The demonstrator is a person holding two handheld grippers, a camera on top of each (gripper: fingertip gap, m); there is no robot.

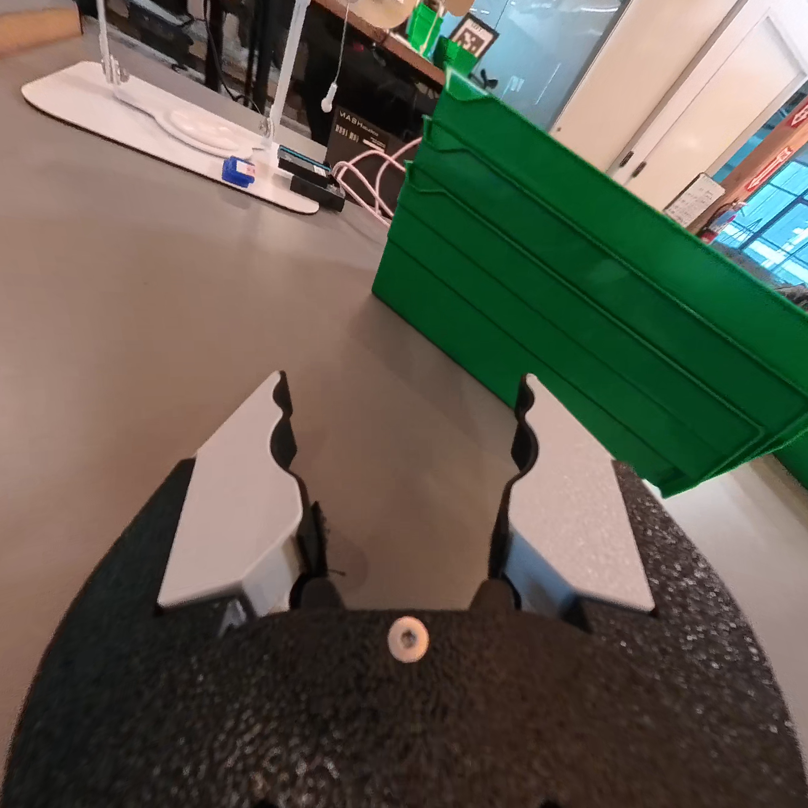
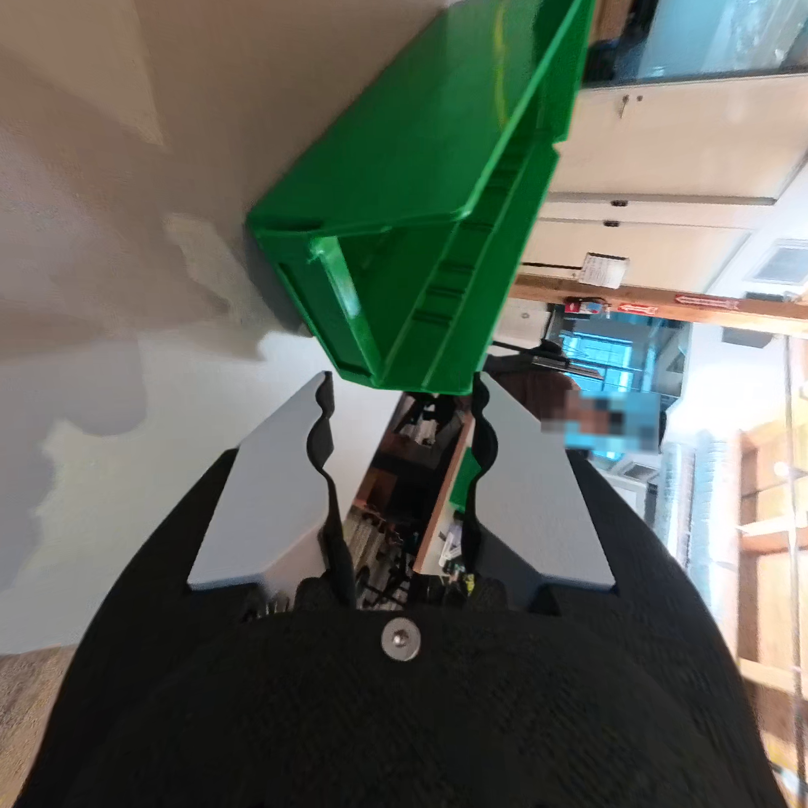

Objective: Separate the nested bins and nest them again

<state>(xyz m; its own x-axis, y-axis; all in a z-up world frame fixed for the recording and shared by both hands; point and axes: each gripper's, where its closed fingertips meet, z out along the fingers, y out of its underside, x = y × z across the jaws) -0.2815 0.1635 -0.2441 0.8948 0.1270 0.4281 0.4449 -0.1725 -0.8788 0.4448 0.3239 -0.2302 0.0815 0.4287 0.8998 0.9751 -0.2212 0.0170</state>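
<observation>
A stack of nested green bins [image 1: 568, 271] stands on the grey table [image 1: 175, 306], to the right of and ahead of my left gripper [image 1: 404, 376]. The left gripper is open and empty, low over the table, apart from the stack. The right wrist view is rolled sideways and blurred. It shows a green bin [image 2: 415, 175] seen from its front end, open side to the right. My right gripper [image 2: 402, 376] is open, and its fingertips sit right at the bin's near front edge. I cannot tell whether they touch it.
A white flat stand base [image 1: 144, 122] lies at the far left of the table, with a small blue box [image 1: 238, 171], black devices [image 1: 312, 175] and pink cables [image 1: 371, 175] beside it. More green bins [image 1: 424, 26] sit on a far desk. A person [image 2: 538, 389] is in the background.
</observation>
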